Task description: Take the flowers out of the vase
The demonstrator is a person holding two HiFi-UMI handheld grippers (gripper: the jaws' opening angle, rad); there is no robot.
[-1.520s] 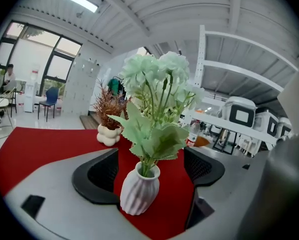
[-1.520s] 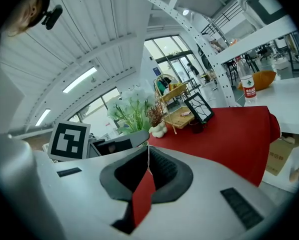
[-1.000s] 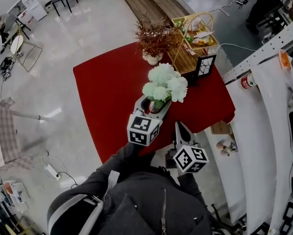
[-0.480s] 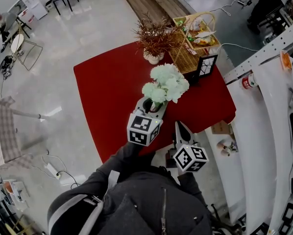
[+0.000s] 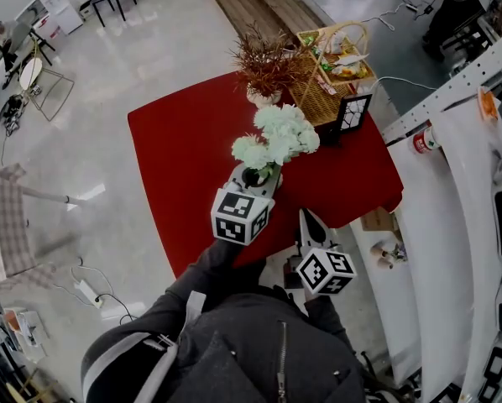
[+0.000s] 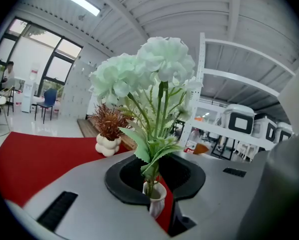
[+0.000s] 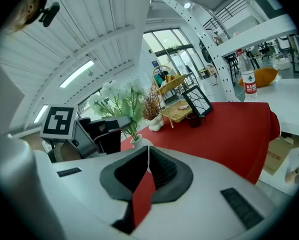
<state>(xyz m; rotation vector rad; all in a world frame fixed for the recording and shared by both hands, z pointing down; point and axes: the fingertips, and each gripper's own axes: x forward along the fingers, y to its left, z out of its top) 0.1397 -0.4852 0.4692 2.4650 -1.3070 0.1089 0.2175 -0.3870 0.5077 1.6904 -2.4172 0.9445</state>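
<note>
While its jaws have just been closing, the left tool (image 5: 253, 178) pinches the one small vase (image 6: 156, 200), whose white, ribbed, glossy body sits in the narrow slot between the dark, curved pads, with a strip of red showing beside it. One bunch of flowers (image 5: 275, 134) is in that vase: thin green stems and toothed leaves rise to round, ruffled, pale green-white heads, packed too closely to count, and the bunch leans a little over the red tabletop (image 5: 180, 145). That vase stands on the near part of the smooth, square-cornered cloth, just beyond the left tool's grey body. Lower, off the near edge, the right tool (image 5: 307, 217) has its jaws drawn together with nothing between them; only a wedge of red shows through the gap under the pads. Each of the two tools carries one black-and-white marker cube. At the far corner stand one spiky, rust-brown dried plant (image 5: 264, 57) in a lumpy white pot (image 5: 262, 99), one woven wicker basket (image 5: 322, 91) with a hoop handle, and one black frame (image 5: 352, 112) with a cracked-line pattern.
</note>
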